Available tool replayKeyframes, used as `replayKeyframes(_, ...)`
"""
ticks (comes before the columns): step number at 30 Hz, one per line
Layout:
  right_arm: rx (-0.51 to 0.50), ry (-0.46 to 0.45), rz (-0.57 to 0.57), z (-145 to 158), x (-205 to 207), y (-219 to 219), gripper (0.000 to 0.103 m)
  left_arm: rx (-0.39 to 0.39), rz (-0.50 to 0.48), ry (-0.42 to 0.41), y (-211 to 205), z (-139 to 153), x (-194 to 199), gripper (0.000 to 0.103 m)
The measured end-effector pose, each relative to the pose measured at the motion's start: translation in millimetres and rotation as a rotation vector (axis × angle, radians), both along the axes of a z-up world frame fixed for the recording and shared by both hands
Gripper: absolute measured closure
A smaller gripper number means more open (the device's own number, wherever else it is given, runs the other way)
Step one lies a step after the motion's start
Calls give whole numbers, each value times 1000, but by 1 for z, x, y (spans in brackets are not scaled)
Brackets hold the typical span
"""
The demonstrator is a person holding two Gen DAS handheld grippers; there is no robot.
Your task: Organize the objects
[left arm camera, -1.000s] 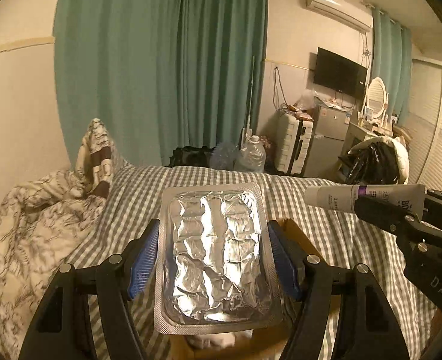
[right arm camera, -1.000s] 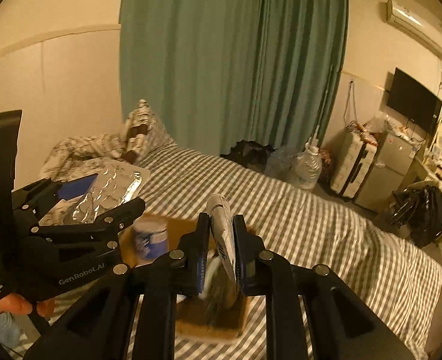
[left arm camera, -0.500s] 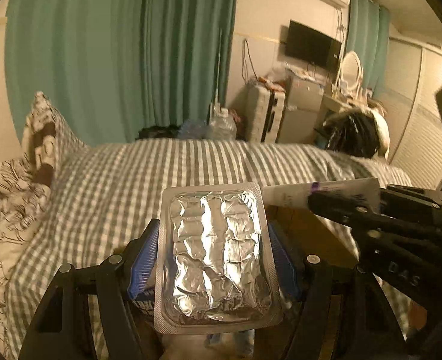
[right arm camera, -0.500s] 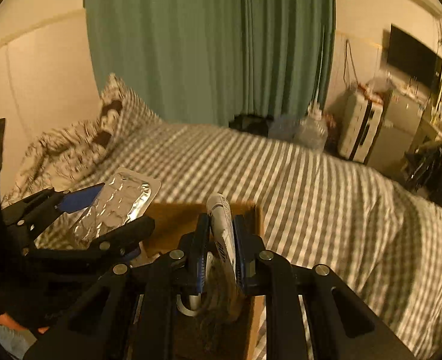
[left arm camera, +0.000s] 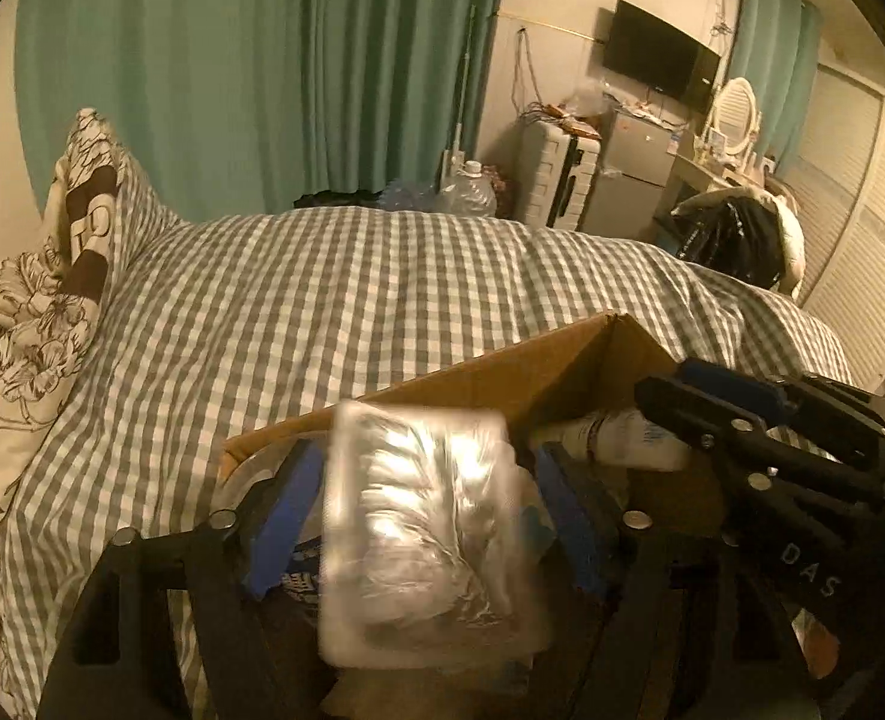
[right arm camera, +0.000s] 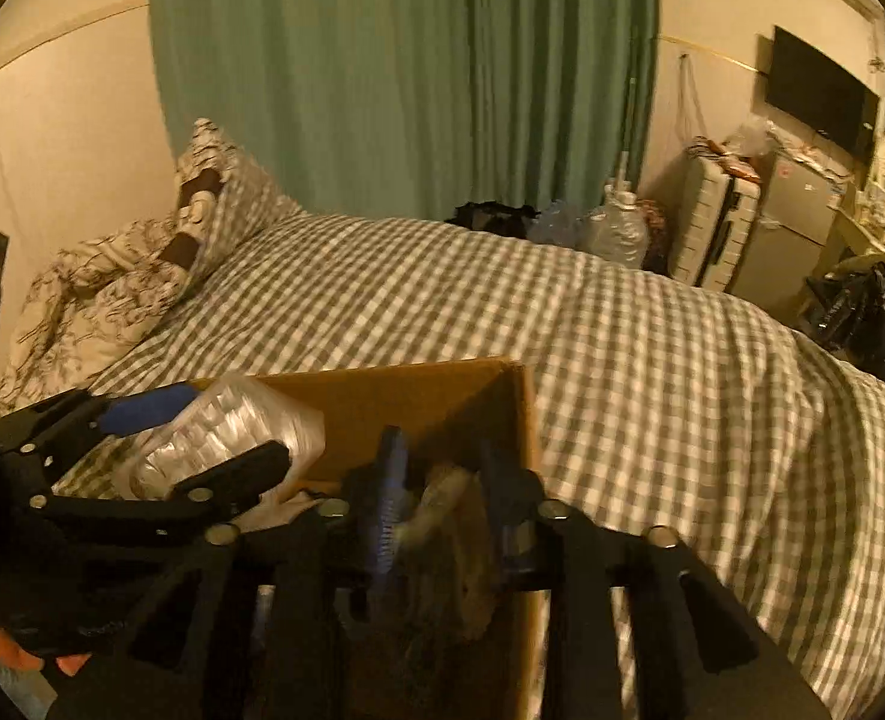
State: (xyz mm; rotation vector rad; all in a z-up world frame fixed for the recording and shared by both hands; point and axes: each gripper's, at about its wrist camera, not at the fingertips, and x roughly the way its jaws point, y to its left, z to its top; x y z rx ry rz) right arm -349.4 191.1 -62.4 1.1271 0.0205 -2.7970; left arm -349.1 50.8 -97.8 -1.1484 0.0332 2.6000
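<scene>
A brown cardboard box sits on the checked bed; it also shows in the right wrist view. My left gripper is over the box with its jaws apart; the silver foil blister pack is blurred between them, seemingly dropping free. It shows at the left of the right wrist view. My right gripper is open over the box. The white tube lies in the box just beyond the right gripper's fingers.
The grey-and-white checked bedcover surrounds the box. A floral duvet and pillow lie at the left. Beyond the bed stand a suitcase, water bottles, a small fridge and a black bag.
Both grippers have dropped down into the box. The right gripper has opened and let go of the tube. The left jaws have widened and the blister pack is slipping out, blurred.
</scene>
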Motion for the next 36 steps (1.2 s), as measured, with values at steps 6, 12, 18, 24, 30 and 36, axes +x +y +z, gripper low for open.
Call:
replayKeyframes(6, -63, 55, -38, 16, 11, 20, 42, 43, 59, 10, -13, 10, -2, 8)
replayKeyframes(12, -65, 169, -54, 50, 38, 25, 27, 30, 92, 132, -23, 40, 12, 1)
replayKeyframes(18, -37, 305, -84, 90, 79, 27, 12, 16, 105, 278, -29, 78, 40, 0)
replayKeyframes(24, 23, 419, -118, 122, 128, 32, 1, 40, 118, 362, -33, 108, 72, 0)
replayKeyframes(30, 68, 438, -130, 128, 160, 34, 0, 61, 166, 434, -38, 127, 106, 0)
replayKeyframes(36, 140, 370, -146, 109, 171, 40, 0, 50, 175, 485, -28, 138, 141, 0)
